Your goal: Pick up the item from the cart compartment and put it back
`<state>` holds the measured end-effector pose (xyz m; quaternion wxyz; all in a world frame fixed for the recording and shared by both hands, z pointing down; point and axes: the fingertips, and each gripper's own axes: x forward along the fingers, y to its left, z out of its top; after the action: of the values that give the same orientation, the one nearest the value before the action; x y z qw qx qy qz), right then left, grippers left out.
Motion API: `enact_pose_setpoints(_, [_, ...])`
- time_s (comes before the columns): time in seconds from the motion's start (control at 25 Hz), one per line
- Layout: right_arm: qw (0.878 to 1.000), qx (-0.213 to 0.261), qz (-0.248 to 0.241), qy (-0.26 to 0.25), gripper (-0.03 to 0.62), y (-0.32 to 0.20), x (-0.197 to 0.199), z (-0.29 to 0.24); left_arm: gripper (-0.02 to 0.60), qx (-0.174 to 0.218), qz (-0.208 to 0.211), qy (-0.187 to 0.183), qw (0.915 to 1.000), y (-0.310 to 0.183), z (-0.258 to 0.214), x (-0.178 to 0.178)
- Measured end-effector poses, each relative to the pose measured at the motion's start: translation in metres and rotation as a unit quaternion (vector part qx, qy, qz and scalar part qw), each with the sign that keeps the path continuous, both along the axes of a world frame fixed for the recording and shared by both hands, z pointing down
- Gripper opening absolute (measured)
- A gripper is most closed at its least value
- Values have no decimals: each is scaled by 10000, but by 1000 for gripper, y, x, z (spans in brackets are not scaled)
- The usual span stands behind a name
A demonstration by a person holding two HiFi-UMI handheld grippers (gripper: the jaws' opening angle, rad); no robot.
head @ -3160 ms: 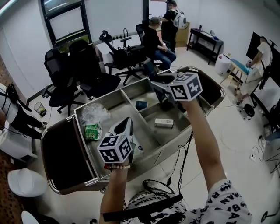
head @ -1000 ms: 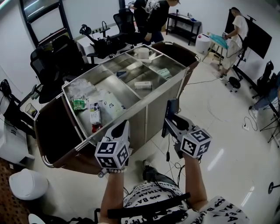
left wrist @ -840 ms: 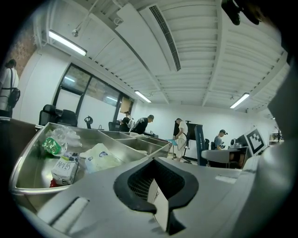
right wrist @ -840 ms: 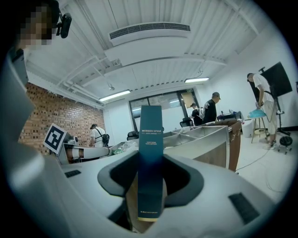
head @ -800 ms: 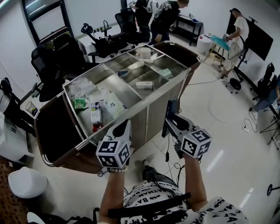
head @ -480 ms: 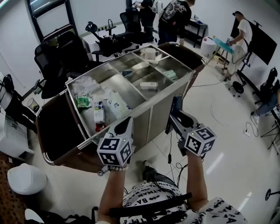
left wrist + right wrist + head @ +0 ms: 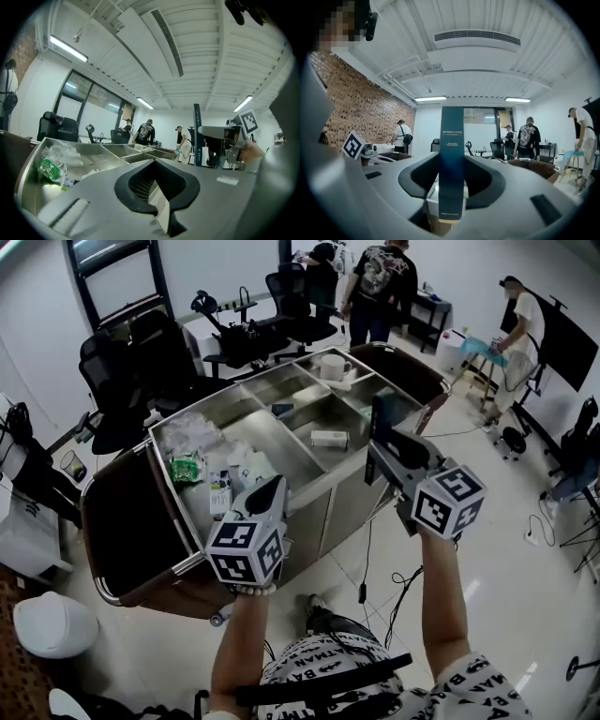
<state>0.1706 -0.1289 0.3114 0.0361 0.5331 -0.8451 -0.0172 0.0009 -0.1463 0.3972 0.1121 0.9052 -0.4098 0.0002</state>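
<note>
The right gripper is clenched on a slim dark-blue box, which stands upright between its jaws. A second ago it hung low in front of the cart, below the rim, in the lower middle of the head view. Now it has come up to right of centre, with the box level with the cart's near edge. The pick looks done and the return begun: the box must still cross the rim and go down into a compartment. The left gripper, closed on nothing, has risen slightly at lower centre.
</note>
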Motion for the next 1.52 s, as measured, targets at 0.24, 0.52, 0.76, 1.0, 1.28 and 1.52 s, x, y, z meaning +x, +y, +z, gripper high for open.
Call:
enact_pose_setpoints(0.24, [9993,242,-175,232,170,-33,-8,-38,2,96,-7,0,10000,-24,-9,1])
enact_pose_setpoints(0.52, [9963,222,-382,732,170,-82,-19,-68,2,138,-24,-5,9999,-52,-19,1])
enact_pose_setpoints(0.76, [9905,-145,-719,1165,170,-142,-31,-75,2,70,-95,42,9999,-77,-21,-1])
enact_pose_setpoints(1.0, [9734,-657,-1056,1923,170,-217,-48,-68,2,-55,-127,-7,9999,-102,-17,0])
enact_pose_setpoints(1.28, [9384,-1619,-1372,2728,170,-296,-60,-20,2,-267,-218,-31,9994,-128,-8,-3])
enact_pose_setpoints(1.52, [9044,-2291,-1821,3104,170,-345,-83,27,2,-515,-374,23,9980,-152,1,-2])
